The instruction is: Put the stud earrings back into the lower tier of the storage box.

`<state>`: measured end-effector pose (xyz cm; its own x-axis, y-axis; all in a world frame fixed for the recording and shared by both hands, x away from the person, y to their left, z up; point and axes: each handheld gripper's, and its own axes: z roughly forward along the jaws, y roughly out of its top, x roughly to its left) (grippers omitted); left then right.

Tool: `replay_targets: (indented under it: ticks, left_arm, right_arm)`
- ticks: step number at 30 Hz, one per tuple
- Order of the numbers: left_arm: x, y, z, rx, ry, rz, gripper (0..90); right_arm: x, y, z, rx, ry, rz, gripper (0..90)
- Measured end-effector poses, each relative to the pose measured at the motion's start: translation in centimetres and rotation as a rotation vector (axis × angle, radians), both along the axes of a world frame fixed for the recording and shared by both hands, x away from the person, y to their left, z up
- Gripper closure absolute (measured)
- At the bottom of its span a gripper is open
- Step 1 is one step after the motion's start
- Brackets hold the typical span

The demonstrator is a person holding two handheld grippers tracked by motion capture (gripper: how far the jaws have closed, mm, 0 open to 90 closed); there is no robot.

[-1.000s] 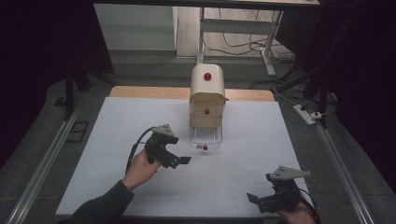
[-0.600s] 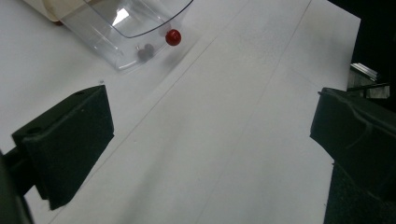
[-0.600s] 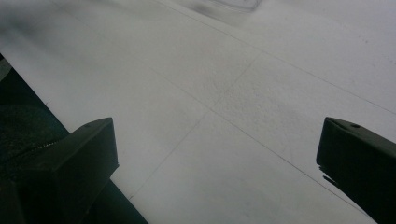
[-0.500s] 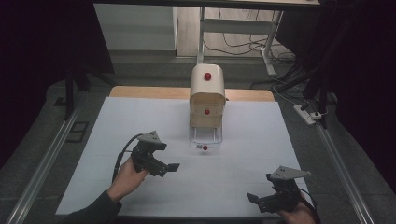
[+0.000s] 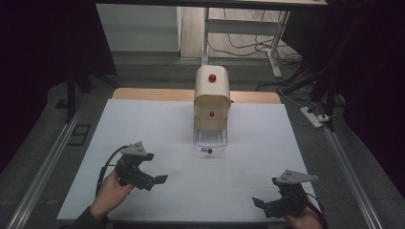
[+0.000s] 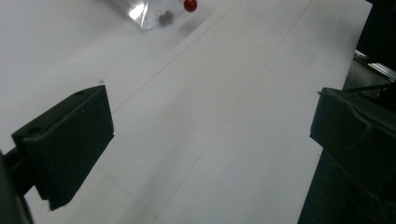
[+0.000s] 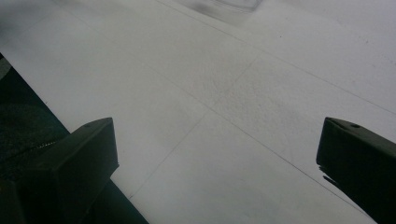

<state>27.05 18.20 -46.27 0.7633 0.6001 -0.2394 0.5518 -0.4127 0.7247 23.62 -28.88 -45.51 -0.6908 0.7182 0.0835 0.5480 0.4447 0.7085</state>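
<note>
Left black hand-held gripper (image 5: 157, 180) sat low-left on white table sheet (image 5: 248, 176), jaws wide apart, empty. Right gripper (image 5: 260, 204) likewise. Cream dispenser box w/ red knobs (image 5: 212, 102) stood centre-rear, small red ball (image 5: 209, 151) just in front.

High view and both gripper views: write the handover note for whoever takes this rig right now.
Left gripper: jaws open, empty, low over the white table cover, at the near left.
Right gripper: jaws open, empty, at the near right edge of the cover.
Cream drawer box: at the far middle of the cover, with a red knob on top and one on its upper front. Its clear bottom drawer is pulled out toward the person; its small red knob faces front.
Done: drawer open, both grippers clear of it.
Left: I cannot tell what the drawer holds; check it, then probably shut it.
</note>
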Motion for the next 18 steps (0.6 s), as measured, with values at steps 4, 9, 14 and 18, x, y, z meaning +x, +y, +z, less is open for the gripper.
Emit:
replay_targets:
  ticks: [4,9,14,18]
  left_arm:
    - [-0.8,1.3,-0.3,-0.019,0.016,0.026,0.0]
    - [-1.9,2.8,-0.6,-0.043,0.028,0.062,0.0]
    - [-3.0,4.3,-0.9,-0.050,0.036,0.095,0.0]
    - [-4.1,5.6,-1.0,-0.064,0.038,0.122,0.0]
  right_arm:
    - [0.0,0.0,0.0,-0.003,-0.001,-0.001,0.0]
    - [0.0,0.0,0.0,-0.003,-0.002,-0.002,0.0]
    - [0.0,0.0,0.0,-0.004,-0.001,-0.003,0.0]
    - [0.0,0.0,0.0,-0.005,-0.001,-0.005,0.0]
